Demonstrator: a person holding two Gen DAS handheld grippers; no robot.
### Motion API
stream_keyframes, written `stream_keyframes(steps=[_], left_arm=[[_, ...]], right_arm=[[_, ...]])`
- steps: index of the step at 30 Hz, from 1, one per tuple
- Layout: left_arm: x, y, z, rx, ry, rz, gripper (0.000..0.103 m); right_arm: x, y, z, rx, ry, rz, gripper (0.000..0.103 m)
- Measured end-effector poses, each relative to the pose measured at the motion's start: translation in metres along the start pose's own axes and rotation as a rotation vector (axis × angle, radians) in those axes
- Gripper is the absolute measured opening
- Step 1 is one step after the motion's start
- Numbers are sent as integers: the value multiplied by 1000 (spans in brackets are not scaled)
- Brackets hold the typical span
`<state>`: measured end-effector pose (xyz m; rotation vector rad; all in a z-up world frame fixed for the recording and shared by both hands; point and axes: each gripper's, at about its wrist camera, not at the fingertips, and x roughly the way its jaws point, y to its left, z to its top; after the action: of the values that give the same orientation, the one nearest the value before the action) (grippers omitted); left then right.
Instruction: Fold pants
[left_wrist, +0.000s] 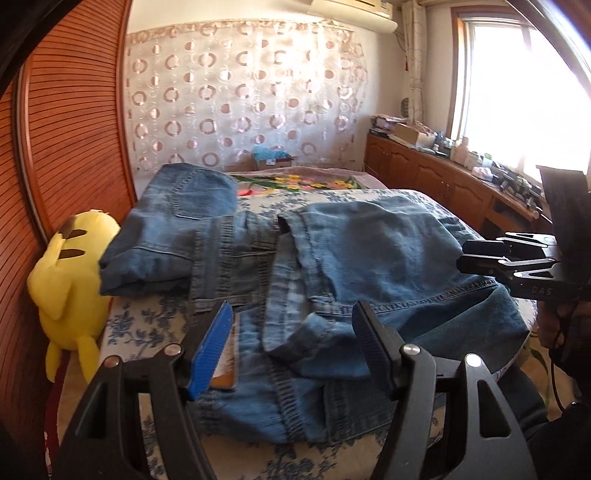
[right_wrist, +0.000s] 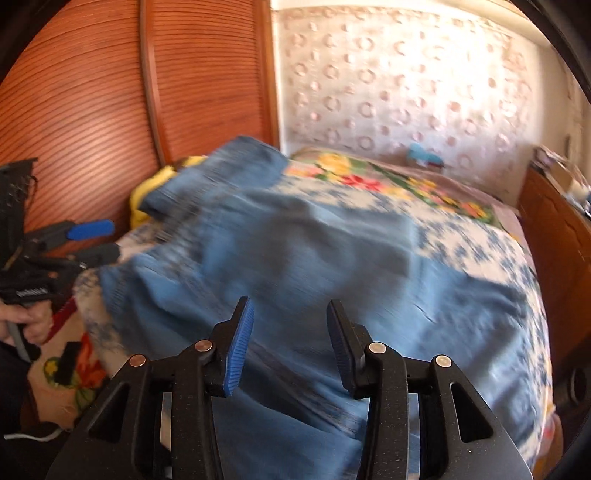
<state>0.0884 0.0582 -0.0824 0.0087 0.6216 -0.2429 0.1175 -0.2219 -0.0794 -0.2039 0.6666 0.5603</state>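
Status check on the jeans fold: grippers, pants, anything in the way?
Left gripper open over the jeans, empty. Right gripper open, empty. Jeans rumpled on the bed. Folded denim and yellow plush on the left.

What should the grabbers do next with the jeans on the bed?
Probably lower the left gripper onto the rumpled denim flap just below it and pinch. Both grippers are open and empty, and the jeans lie spread and wrinkled, not yet folded.
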Motion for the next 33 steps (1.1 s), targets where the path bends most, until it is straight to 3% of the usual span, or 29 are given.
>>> stream_keyframes(steps=[4, 9, 15, 20, 28, 33], left_arm=[[17, -10, 3, 29, 60, -41, 53], [32, -17, -3, 58, 139, -20, 42], [27, -24, -15, 76, 156, -18, 27], [13, -27, -15, 78, 121, -37, 3], [-49, -12, 1, -2, -14, -25, 0], [-53, 14, -10, -43, 24, 30, 0]], right_arm=[[1, -28, -16, 45, 13, -45, 47], [7, -52, -25, 70, 21, -76, 50], [19, -59, -27, 68, 15, -79, 53], [27, -65, -33, 99, 5, -46, 54], [16, -83, -35, 177, -57, -6, 55], [19, -81, -36, 178, -43, 14, 55]])
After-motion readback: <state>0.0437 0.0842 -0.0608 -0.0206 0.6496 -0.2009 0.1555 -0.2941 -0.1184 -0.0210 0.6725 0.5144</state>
